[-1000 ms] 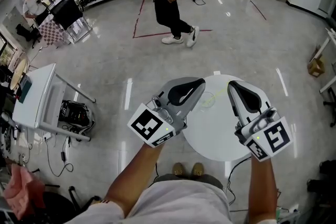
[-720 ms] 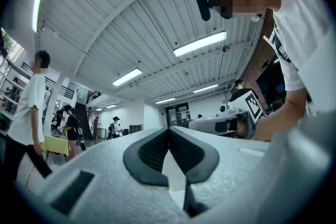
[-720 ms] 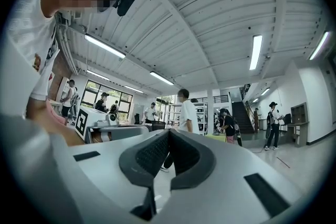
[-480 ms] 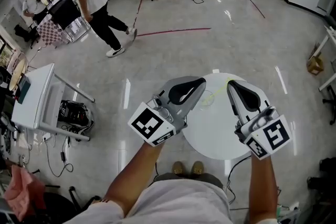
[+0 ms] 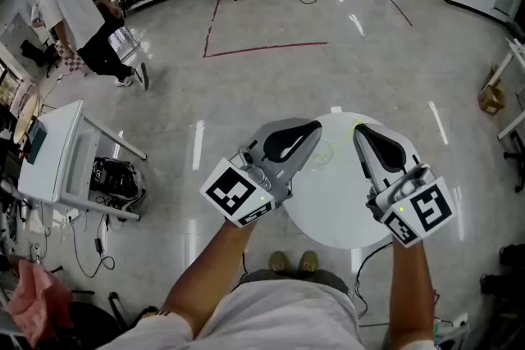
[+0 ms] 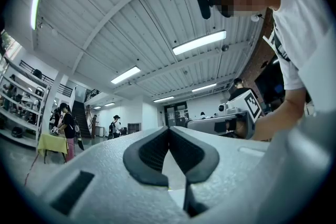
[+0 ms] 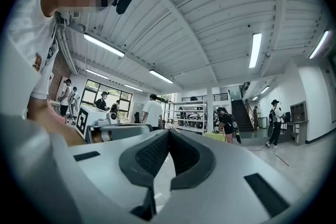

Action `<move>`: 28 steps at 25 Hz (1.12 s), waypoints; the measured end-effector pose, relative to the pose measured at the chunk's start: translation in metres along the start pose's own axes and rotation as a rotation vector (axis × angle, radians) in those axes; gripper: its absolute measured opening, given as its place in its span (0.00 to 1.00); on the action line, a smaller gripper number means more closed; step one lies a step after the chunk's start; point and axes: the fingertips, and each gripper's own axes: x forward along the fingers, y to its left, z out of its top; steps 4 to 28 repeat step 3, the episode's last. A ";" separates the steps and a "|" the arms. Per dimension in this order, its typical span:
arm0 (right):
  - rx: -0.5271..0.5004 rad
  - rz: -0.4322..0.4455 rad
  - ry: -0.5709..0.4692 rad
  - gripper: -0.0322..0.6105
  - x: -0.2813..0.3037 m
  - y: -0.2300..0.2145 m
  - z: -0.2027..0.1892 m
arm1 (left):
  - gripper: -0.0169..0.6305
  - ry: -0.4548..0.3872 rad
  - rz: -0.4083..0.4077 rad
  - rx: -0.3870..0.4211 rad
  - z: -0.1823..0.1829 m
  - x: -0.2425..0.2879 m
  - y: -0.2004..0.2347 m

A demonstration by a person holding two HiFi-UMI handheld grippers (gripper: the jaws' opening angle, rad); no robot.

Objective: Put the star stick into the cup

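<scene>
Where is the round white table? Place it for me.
Head view, lower middle: the round white table stands just beyond the person's shoes, with the left gripper over its left edge and the right gripper over its right side.

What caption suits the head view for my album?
Seen from above, a person holds the left gripper and right gripper, both shut and empty, over a round white table.

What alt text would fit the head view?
The left hand-held gripper and the right hand-held gripper are held shut and empty above a round white table. A person stands on the floor at upper left.
</scene>
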 end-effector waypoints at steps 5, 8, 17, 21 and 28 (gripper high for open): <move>-0.001 0.001 0.000 0.07 -0.002 -0.006 0.000 | 0.05 0.002 -0.001 -0.001 -0.002 0.006 -0.001; -0.001 0.001 0.000 0.07 -0.002 -0.006 0.000 | 0.05 0.002 -0.001 -0.001 -0.002 0.006 -0.001; -0.001 0.001 0.000 0.07 -0.002 -0.006 0.000 | 0.05 0.002 -0.001 -0.001 -0.002 0.006 -0.001; -0.001 0.001 0.000 0.07 -0.002 -0.006 0.000 | 0.05 0.002 -0.001 -0.001 -0.002 0.006 -0.001; -0.001 0.001 0.000 0.07 -0.002 -0.006 0.000 | 0.05 0.002 -0.001 -0.001 -0.002 0.006 -0.001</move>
